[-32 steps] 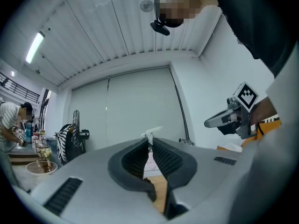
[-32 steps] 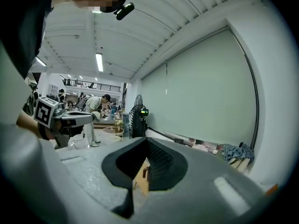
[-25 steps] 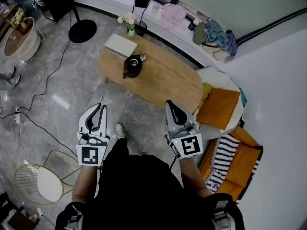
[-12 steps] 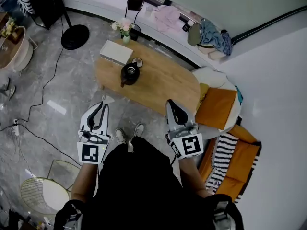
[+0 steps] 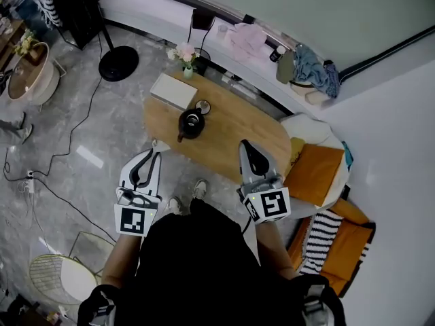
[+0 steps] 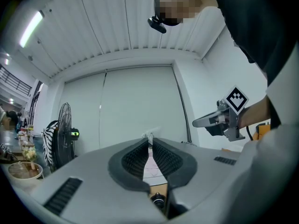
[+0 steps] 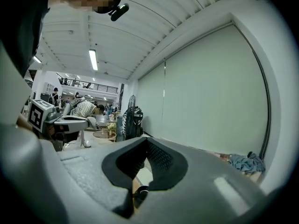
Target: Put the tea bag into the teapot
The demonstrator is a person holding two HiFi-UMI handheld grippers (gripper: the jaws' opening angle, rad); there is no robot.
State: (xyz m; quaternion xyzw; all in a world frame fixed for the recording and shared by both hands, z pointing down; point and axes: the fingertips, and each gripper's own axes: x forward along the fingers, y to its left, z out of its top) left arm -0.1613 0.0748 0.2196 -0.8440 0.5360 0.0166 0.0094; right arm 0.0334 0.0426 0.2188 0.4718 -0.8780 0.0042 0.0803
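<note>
A black teapot [image 5: 191,124] stands open on the oval wooden table [image 5: 251,124], near its left end. A small round lid or dish [image 5: 202,106] lies just behind it. My left gripper [image 5: 155,151] is held level short of the table's near edge, shut on a small white tea bag [image 5: 158,143] that pokes out past the tips. In the left gripper view the tea bag [image 6: 149,137] sits pinched between the ribbed pads [image 6: 135,157]. My right gripper [image 5: 245,144] hovers over the table's near edge, right of the teapot, its jaws together and nothing in them [image 7: 146,141].
A white box [image 5: 174,91] and a vase of flowers [image 5: 186,51] stand at the table's far left. Orange cushions [image 5: 316,172] sit right of the table. A fan base [image 5: 119,63], floor cables [image 5: 64,148] and a wire chair [image 5: 51,277] are on the left.
The person has stepped toward the table, so both grippers have moved forward and the teapot lies closer to them. The tea bag stays pinched in the left gripper.
</note>
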